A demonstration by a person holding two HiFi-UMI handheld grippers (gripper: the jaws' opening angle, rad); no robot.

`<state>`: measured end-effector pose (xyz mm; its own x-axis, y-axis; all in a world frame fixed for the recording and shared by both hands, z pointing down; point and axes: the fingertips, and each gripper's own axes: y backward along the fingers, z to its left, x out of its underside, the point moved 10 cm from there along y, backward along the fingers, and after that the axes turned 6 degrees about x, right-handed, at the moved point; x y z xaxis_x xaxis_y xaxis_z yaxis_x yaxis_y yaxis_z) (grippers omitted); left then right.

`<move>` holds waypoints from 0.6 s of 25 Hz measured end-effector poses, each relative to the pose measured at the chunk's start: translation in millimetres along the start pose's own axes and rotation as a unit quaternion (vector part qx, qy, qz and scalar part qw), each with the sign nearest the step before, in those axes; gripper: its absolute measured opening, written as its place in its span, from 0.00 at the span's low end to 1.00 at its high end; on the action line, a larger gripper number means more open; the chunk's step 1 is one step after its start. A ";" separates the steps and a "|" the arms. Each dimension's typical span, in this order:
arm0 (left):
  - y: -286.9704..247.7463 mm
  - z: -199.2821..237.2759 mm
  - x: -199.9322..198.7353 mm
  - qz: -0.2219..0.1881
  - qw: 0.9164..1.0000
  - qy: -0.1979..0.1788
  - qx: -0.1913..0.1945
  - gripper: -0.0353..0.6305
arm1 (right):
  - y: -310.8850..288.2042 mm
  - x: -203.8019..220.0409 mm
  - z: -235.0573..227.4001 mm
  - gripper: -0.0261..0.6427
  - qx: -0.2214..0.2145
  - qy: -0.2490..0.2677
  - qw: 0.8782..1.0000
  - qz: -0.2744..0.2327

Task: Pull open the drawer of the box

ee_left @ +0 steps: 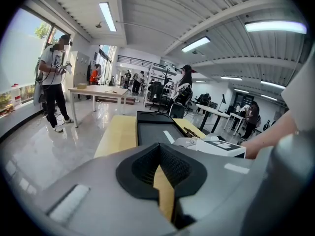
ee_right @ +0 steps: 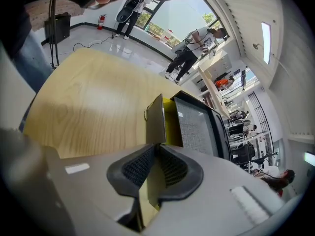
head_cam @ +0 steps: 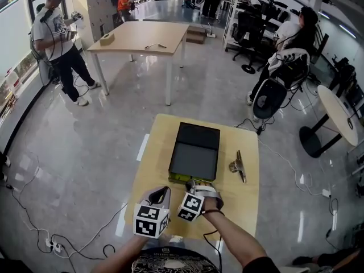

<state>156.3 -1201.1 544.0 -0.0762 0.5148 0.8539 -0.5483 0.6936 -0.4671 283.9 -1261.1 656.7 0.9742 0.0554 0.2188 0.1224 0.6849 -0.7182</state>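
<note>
My right gripper [ee_right: 156, 146] is clamped on the front panel of the drawer [ee_right: 156, 119]: its black pads [ee_right: 173, 167] close on the panel's edge, and the dark panel stands up out of their tips. The drawer sits a little way out of the box [ee_right: 199, 129], with a strip of yellow showing between the panel and the box body. From the head view, the box [head_cam: 195, 149] lies flat in the middle of the wooden table [head_cam: 153, 164], and the drawer [head_cam: 185, 180] is at the end nearest me, where my right gripper [head_cam: 196, 185] meets it. My left gripper [head_cam: 164, 191] hangs just beside the right one, off the box's near left corner and over bare wood. In its own view the left gripper [ee_left: 158, 149] has its pads together at the tips, with only the tabletop [ee_left: 118, 134] showing behind them. A metal clip [head_cam: 238, 165] lies on the table to the right of the box, apart from it.
</note>
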 end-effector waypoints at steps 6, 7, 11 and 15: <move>43.6 -16.8 51.5 0.000 1.000 -0.007 0.002 0.07 | 31.1 -1.0 67.1 0.10 -0.002 -0.011 1.000 -0.001; 44.9 -14.3 49.6 0.002 1.000 -0.009 0.004 0.07 | 32.1 -2.8 66.1 0.10 -0.002 -0.013 1.000 0.000; 67.3 -41.3 101.9 0.006 1.000 -0.014 0.010 0.07 | 55.3 15.5 125.3 0.10 0.003 -0.011 1.000 0.004; 101.6 -27.3 107.1 0.010 0.999 -0.019 0.027 0.07 | 76.2 -13.8 143.2 0.10 0.002 -0.017 1.000 0.011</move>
<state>115.1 -1061.7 581.7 -0.1182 0.5080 0.8532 -0.5906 0.6547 -0.4717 252.6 -1105.6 693.6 0.9696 0.0952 0.2253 0.0999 0.6868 -0.7200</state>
